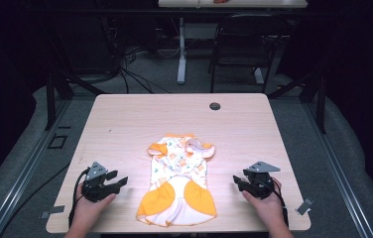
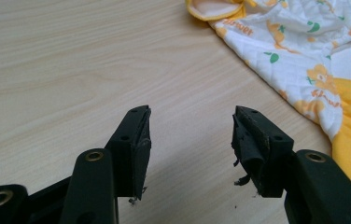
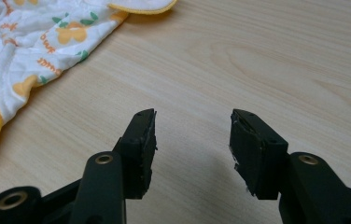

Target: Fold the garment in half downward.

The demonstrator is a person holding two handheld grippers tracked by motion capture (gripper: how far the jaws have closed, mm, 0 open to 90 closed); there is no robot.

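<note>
One garment (image 1: 178, 181) lies lengthwise, collar away from the person

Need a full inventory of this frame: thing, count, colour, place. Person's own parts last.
garment: 1, white with orange print and orange panels, flat at the table's near centre, between the two tongs
table: 1, light wood, centre of the high view
grommet: 1, dark, round, far edge of the tabletop right of centre
chair: 1, black, on the floor beyond the table
second table: 1, white leg and top, far background
floor cables: several, black, behind the table on the left
left tongs: 1, black, open, on the table left of the garment
right tongs: 1, black, open, right of the garment
hands: 2, holding the tongs at the near edge
</note>
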